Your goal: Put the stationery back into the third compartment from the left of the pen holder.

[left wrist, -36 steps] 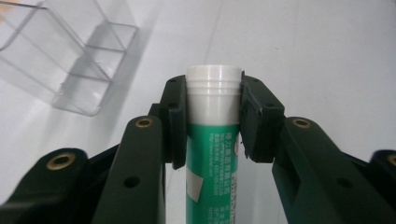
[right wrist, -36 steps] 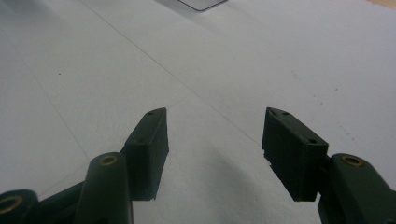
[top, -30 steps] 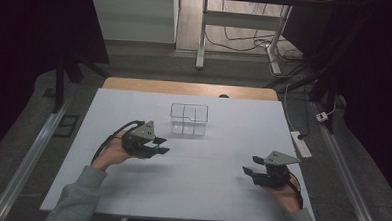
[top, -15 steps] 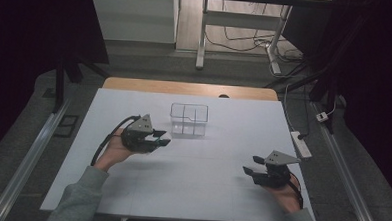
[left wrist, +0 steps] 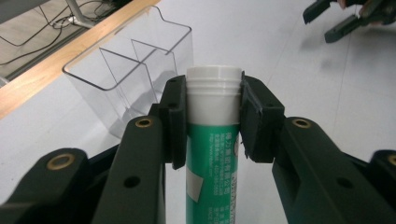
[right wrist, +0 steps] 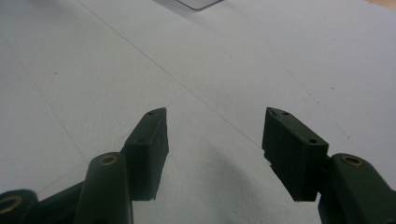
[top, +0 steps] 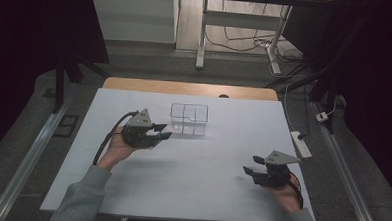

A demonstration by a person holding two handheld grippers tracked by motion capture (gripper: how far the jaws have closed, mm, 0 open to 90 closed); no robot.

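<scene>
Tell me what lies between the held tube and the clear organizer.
Nothing: in the left gripper view, bare white table separates the green tube, clamped in the left hand-held gripper, from the clear organizer.

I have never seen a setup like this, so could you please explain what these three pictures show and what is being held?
A person sits at a white table and holds a hand-operated gripper, a pair of black jaws, in each hand. The high view looks down from above the person's side. It shows the left gripper near a clear plastic box with compartments, and the right gripper lower down on the other side. The other two pictures come from small cameras riding on the grippers, looking along their jaws. In the left gripper view, the jaws are shut on a green tube with a white cap, just below that cap, and the clear box stands behind it. In the right gripper view, the jaws stand open with nothing between them, above the bare table.
</scene>
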